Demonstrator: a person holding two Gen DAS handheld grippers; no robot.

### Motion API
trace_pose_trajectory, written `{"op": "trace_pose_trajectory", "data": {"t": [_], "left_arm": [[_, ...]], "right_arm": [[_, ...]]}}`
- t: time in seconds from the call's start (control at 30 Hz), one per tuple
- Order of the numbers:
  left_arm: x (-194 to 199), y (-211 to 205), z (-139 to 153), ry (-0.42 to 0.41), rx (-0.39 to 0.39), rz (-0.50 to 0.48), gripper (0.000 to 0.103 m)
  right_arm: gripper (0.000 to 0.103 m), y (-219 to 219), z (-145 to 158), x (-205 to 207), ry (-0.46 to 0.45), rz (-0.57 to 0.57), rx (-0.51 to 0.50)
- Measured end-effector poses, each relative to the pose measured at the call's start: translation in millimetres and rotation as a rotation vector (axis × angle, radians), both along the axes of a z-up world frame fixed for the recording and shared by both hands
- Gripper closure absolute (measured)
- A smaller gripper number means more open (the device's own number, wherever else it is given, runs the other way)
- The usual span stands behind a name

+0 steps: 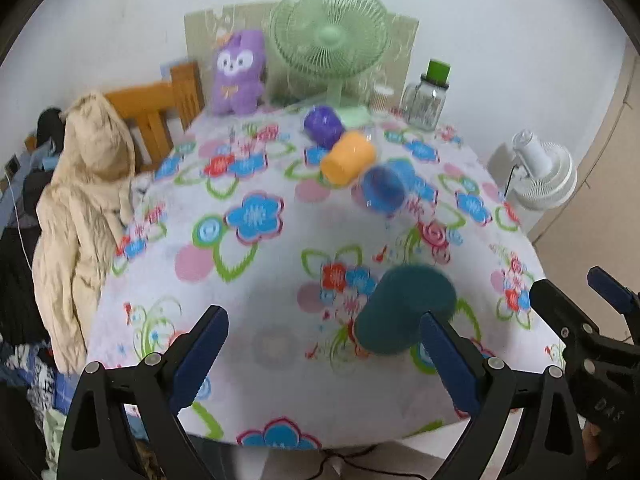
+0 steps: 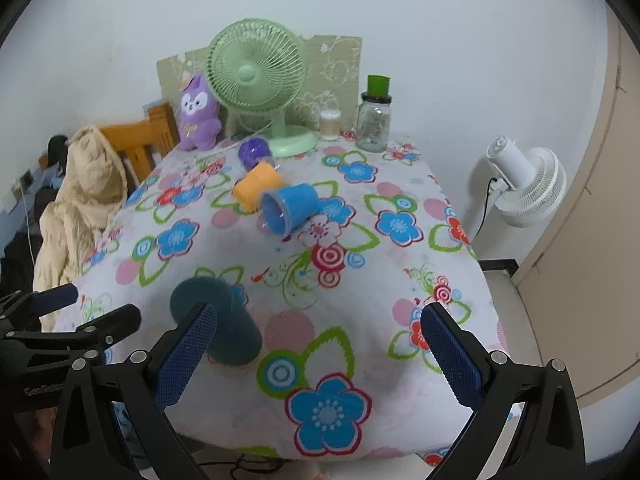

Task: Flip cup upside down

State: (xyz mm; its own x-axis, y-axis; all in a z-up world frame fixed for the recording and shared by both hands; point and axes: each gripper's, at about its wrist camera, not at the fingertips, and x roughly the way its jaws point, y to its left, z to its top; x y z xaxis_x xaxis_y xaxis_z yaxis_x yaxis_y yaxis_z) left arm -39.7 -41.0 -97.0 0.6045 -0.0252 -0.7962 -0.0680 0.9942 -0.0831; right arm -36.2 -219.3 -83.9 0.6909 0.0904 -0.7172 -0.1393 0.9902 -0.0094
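Several cups lie on their sides on the floral tablecloth. A dark teal cup (image 1: 404, 308) (image 2: 218, 320) lies nearest the front edge. A blue cup (image 1: 384, 188) (image 2: 290, 208), an orange cup (image 1: 348, 158) (image 2: 258, 186) and a purple cup (image 1: 324, 126) (image 2: 254, 152) lie in a row farther back. My left gripper (image 1: 324, 364) is open and empty, the teal cup just beyond its right finger. My right gripper (image 2: 320, 356) is open and empty, the teal cup behind its left finger.
A green desk fan (image 2: 256, 80), a purple plush toy (image 2: 198, 114), a glass jar with green lid (image 2: 374, 120) and a small white container (image 2: 330, 124) stand at the table's back. A wooden chair with a beige coat (image 2: 86, 192) is left. A white floor fan (image 2: 528, 184) stands right.
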Motion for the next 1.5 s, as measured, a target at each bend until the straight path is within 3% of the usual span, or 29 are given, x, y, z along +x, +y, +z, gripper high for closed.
{"op": "trace_pose_trajectory", "data": {"t": [0.27, 0.97, 1.5], "left_arm": [[5.8, 14.5, 12.7, -0.045, -0.012, 0.039, 0.002], [-13.3, 8.3, 0.0, 0.013, -0.029, -0.013, 0.000], [-19.4, 8.0, 5.8, -0.022, 0.001, -0.021, 0.000]], "right_arm": [[0.000, -2.0, 8.3, 9.5, -0.009, -0.001, 0.001], [0.000, 4.8, -1.4, -9.7, 0.057, 0.016, 0.009], [0.000, 7.3, 1.2, -18.4, 0.039, 0.015, 0.006]]}}
